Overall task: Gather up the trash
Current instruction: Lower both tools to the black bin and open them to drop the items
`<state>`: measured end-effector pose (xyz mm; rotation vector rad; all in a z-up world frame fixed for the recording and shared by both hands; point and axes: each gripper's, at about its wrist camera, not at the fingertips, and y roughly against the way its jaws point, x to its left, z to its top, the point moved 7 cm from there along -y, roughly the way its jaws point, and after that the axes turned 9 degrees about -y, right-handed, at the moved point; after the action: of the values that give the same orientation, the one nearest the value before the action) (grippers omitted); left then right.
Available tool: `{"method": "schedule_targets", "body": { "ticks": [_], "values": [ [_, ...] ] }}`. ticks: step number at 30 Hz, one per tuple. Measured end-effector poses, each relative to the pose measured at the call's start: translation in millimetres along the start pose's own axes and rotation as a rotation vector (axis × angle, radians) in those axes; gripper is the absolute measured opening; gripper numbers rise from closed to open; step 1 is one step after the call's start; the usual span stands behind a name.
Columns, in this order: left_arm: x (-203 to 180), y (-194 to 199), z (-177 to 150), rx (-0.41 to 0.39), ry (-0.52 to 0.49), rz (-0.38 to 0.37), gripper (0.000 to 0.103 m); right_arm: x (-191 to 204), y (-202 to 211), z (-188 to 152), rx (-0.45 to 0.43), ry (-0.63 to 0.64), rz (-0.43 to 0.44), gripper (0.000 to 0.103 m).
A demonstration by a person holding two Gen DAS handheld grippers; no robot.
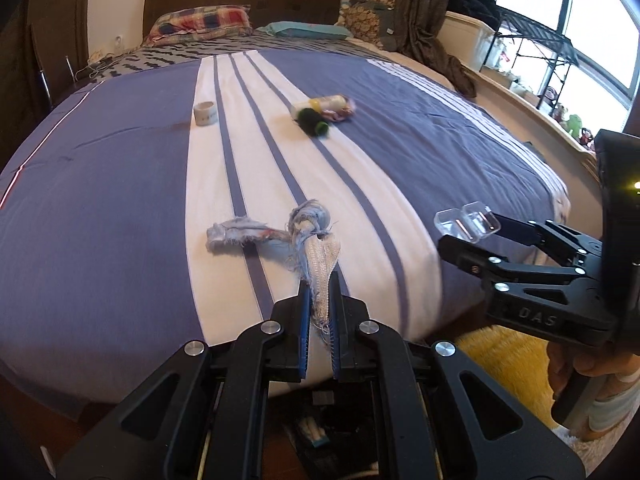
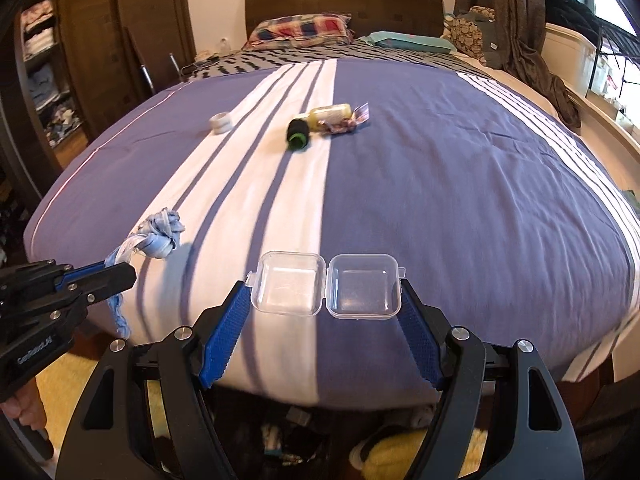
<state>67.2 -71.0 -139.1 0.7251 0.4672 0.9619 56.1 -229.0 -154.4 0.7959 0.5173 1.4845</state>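
Note:
My left gripper (image 1: 319, 292) is shut on a frayed blue and white rag (image 1: 296, 232), held at the near edge of the bed; it also shows in the right wrist view (image 2: 158, 236). My right gripper (image 2: 324, 286) is shut on an opened clear plastic clamshell box (image 2: 326, 286), gripped by its two outer ends; the box also shows in the left wrist view (image 1: 468, 222). Farther up the bed lie a white tape roll (image 1: 205, 113), a black and green roll (image 1: 314, 122), a yellowish bottle (image 1: 326, 103) and a crumpled wrapper (image 1: 342, 114).
The bed has a purple and white striped cover (image 1: 120, 184), with pillows (image 1: 200, 22) and a dark headboard at the far end. A yellow rug (image 1: 504, 364) lies on the floor below. Shelves and a window stand to the right (image 1: 552, 64).

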Motion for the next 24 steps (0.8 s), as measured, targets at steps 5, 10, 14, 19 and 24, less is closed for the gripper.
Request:
{"method": "schedule_targets", "body": {
  "ticks": [5, 10, 14, 19, 24],
  "values": [
    [-15, 11, -35, 0.022, 0.007, -0.015, 0.007, 1, 14, -30, 0.016, 0.006, -0.006, 0.074],
    [-27, 4, -76, 0.088, 0.026, -0.049, 0.007, 0, 14, -61, 0.061, 0.015, -0.013, 0.074],
    [-37, -7, -105, 0.146, 0.032, -0.082, 0.007, -1, 3, -89, 0.12, 0.02, -0.015, 0.074],
    [-50, -33, -139, 0.24, 0.043, -0.143, 0.007, -2, -15, -118, 0.188, 0.026, -0.023, 0.074],
    [-54, -63, -170, 0.337, 0.059, -0.16, 0.007, -10, -36, -140, 0.264, 0.0, -0.018, 0.074]
  ]
}}
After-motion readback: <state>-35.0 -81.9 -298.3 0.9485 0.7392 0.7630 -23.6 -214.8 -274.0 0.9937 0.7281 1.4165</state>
